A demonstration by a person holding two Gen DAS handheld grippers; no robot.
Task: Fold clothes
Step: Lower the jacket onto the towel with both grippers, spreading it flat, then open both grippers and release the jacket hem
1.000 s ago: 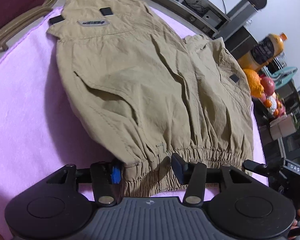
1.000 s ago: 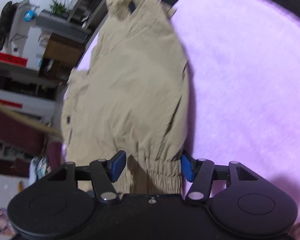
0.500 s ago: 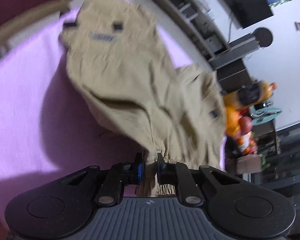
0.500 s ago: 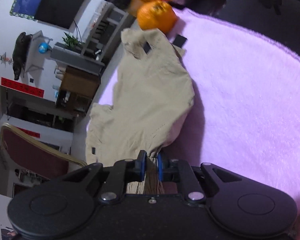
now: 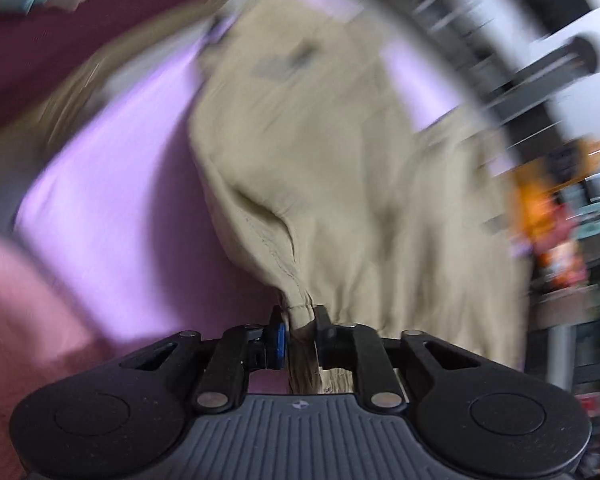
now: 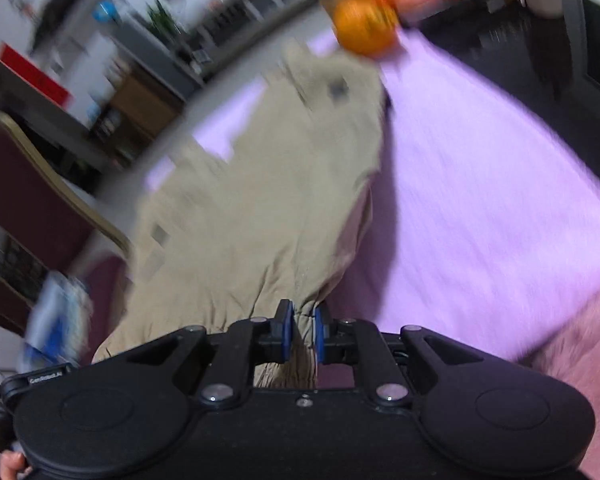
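A beige garment (image 5: 340, 160) with an elastic hem lies on a purple blanket (image 5: 120, 200), its near edge lifted off the surface. In the left wrist view my left gripper (image 5: 300, 320) pinches the gathered hem between its pads, though its jaws are opening slightly. The right wrist view shows the same garment (image 6: 260, 200) on the blanket (image 6: 480, 200). There my right gripper (image 6: 302, 320) clamps another bunch of hem; its jaws are opening a little too, cloth still pressed between them. Both views are motion-blurred.
An orange (image 6: 362, 28) and other fruit sit just past the garment's far end. A dark red chair (image 5: 80, 40) stands beside the blanket, also seen at the left of the right wrist view (image 6: 28, 200). Shelves and furniture line the background. A pink fuzzy sleeve (image 6: 580, 340) shows at the lower right.
Both grippers went from open around the hem to closed on it. They have since risen and rolled, pulling the near edge of the garment up off the blanket.
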